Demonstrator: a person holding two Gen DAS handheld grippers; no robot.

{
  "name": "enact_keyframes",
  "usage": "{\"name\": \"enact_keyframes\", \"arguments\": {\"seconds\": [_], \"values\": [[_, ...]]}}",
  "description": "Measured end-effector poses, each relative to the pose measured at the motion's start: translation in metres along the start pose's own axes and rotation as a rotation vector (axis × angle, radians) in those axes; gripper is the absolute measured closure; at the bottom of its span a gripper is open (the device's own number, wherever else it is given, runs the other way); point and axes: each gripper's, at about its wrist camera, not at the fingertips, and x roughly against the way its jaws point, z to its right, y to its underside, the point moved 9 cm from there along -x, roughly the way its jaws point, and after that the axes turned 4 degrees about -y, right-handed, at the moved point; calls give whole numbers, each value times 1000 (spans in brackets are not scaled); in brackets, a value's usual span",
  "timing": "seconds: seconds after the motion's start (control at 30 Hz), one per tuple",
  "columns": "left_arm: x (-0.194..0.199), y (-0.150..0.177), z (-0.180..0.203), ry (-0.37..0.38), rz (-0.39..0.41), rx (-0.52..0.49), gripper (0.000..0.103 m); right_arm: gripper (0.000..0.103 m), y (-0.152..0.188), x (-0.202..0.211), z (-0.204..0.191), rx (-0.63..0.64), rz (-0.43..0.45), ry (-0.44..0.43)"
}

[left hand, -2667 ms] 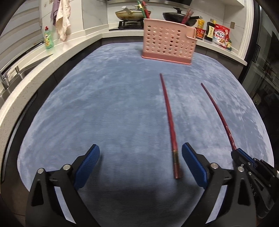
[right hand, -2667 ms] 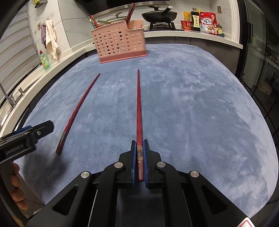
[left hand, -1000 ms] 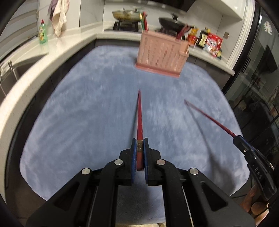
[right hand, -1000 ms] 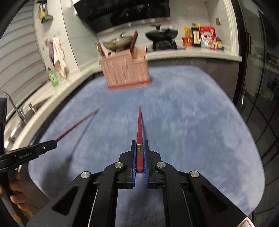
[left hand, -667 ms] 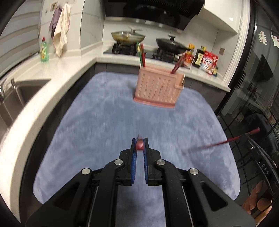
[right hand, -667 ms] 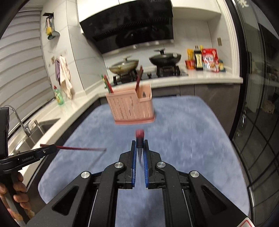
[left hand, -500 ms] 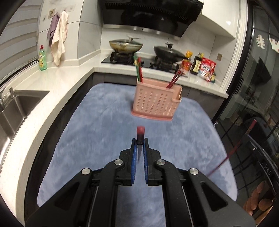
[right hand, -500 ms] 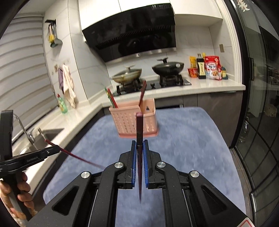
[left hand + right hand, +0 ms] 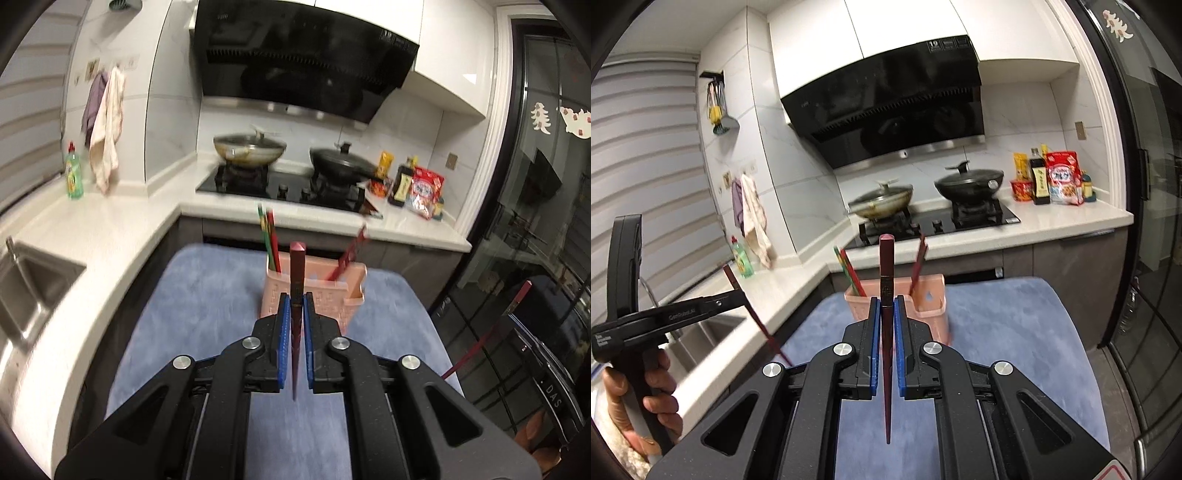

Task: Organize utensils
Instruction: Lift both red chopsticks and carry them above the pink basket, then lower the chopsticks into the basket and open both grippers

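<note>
My left gripper (image 9: 294, 306) is shut on a dark red chopstick (image 9: 296, 269), held upright with its tip down, above the blue mat (image 9: 207, 295). My right gripper (image 9: 886, 308) is shut on a second dark red chopstick (image 9: 885, 266), also upright. The pink perforated utensil basket (image 9: 351, 291) stands at the mat's far end with several red and green chopsticks (image 9: 267, 236) in it; it also shows in the right wrist view (image 9: 929, 299). The left gripper shows from the side in the right wrist view (image 9: 738, 293). The right gripper's chopstick (image 9: 491, 328) shows at right in the left wrist view.
A white counter (image 9: 92, 229) wraps the left and back, with a sink (image 9: 26, 284), a green soap bottle (image 9: 74, 171), a stove with two pans (image 9: 251, 146), and food packets (image 9: 421, 192). Glass doors (image 9: 535, 221) stand at right.
Both grippers have lifted their chopsticks off the mat and swung them from lying forward to standing upright, tips down. Both have risen well above the mat, facing the basket.
</note>
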Motion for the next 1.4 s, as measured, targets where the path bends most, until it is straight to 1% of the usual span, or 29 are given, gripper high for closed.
{"name": "enact_keyframes", "arguments": {"seconds": [0.1, 0.2, 0.27, 0.33, 0.5, 0.6, 0.8, 0.87, 0.93, 1.07, 1.23, 1.4], "values": [[-10, -31, 2, 12, 42, 15, 96, 96, -22, -18, 1, -10, 17, -22], [-20, -61, 7, 20, 80, 22, 96, 96, -50, -43, 3, -39, 39, -56], [-28, -85, 7, -3, 122, 25, 96, 96, -66, -54, 4, -47, 59, -69], [-34, -102, 11, 1, 147, 30, 96, 96, -83, -68, 5, -45, 81, -71], [-52, -134, 20, 7, 189, 22, 96, 96, -112, -103, 6, -44, 114, -86], [-65, -146, 23, -3, 203, 20, 96, 96, -122, -124, 11, -40, 119, -70], [-98, -147, 25, -6, 185, 14, 96, 96, -122, -165, 20, -40, 93, -38], [-108, -144, 24, -1, 173, 7, 96, 96, -116, -176, 24, -41, 78, -31], [-118, -140, 21, -13, 162, 4, 96, 96, -109, -188, 30, -45, 59, -20], [-141, -130, 18, -7, 125, 15, 96, 96, -91, -207, 40, -79, 14, -16], [-156, -119, 12, -12, 103, 20, 96, 96, -70, -227, 45, -86, -32, -2], [-172, -104, 11, -6, 59, 28, 96, 96, -54, -239, 45, -79, -69, 4]]}}
